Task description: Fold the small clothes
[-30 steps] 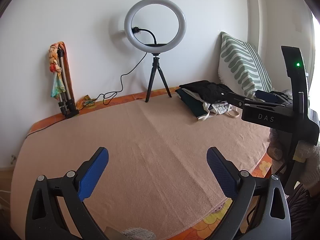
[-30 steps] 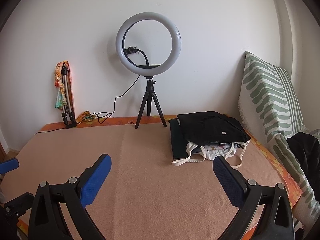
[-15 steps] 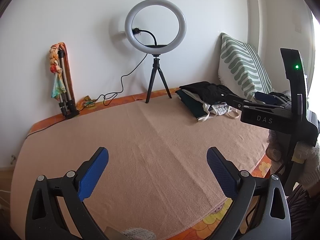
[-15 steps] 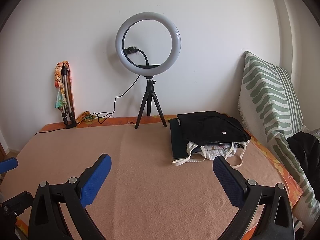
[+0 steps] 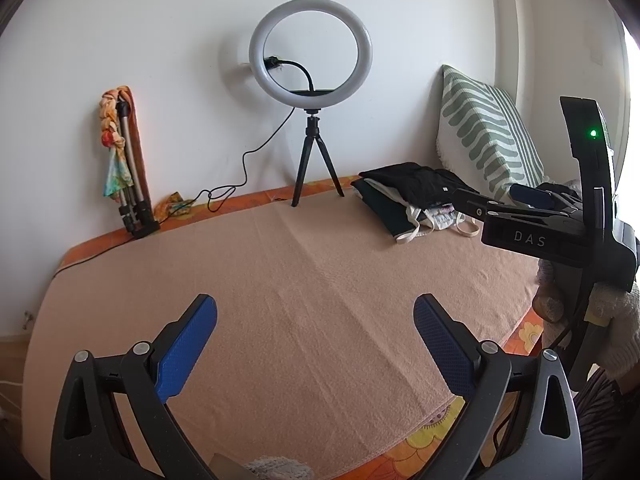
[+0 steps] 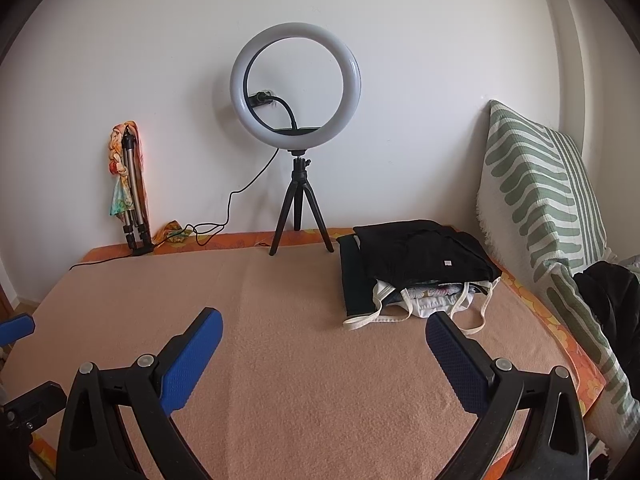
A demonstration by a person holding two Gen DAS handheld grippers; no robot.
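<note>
A stack of folded clothes [image 6: 416,268] lies at the back right of the peach blanket [image 6: 304,344]; a black garment is on top, with white straps hanging out at the front. The same stack [image 5: 416,196] shows in the left wrist view. A loose dark garment [image 6: 612,300] lies on the right, beside the pillow. My left gripper [image 5: 316,312] hovers open over the blanket's near edge with nothing between its blue pads. My right gripper [image 6: 324,324] is open and empty too, in front of the stack. The right gripper's body [image 5: 560,232] shows at the right of the left wrist view.
A ring light on a small tripod [image 6: 296,128] stands at the back by the wall, its cable trailing left. A folded tripod with a colourful cloth [image 6: 128,188] leans on the wall at the back left. A green-striped pillow [image 6: 540,192] stands at the right.
The right gripper's body has shifted slightly right and down in the left wrist view. Both grippers stay open.
</note>
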